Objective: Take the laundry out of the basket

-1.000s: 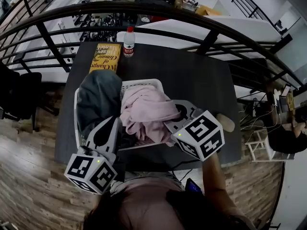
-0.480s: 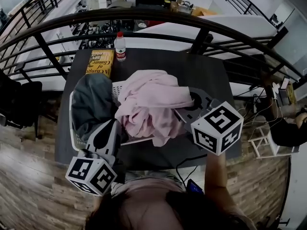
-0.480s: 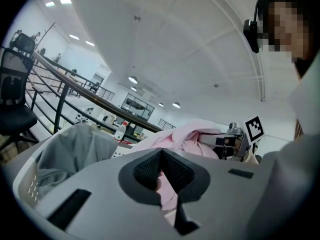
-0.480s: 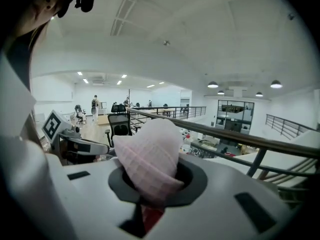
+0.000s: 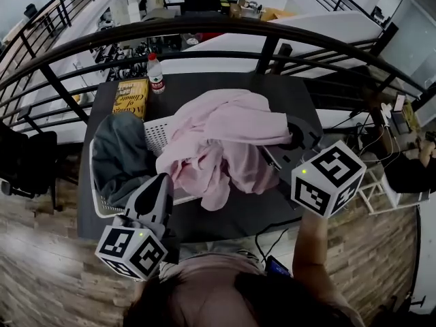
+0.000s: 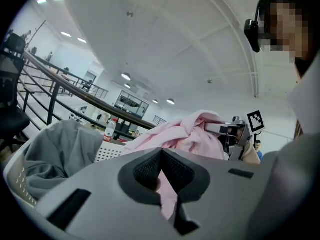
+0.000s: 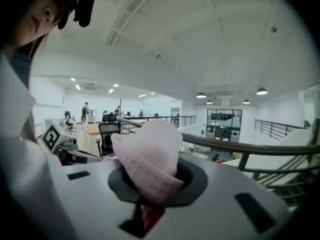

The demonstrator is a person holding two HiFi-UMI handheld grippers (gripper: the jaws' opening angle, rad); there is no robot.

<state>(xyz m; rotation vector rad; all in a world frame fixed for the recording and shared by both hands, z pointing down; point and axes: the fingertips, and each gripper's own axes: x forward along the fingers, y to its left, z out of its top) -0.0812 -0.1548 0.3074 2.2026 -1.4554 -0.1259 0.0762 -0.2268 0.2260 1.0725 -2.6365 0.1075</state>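
On the dark counter, a white basket stands left of centre, with a grey garment draped over its left side. The right hand-held gripper pinches a pink garment, which is bunched high over the basket's right half. The left hand-held gripper is at the basket's near rim, its jaws pressed together.

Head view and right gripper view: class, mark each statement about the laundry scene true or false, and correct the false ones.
1. The right gripper is shut on the pink garment. True.
2. The grey garment lies on the floor. False: it sits in the white basket, at its left end.
3. The water bottle has a red cap. True.
4. The yellow book lies inside the basket. False: it lies on the dark table beside the bottle.
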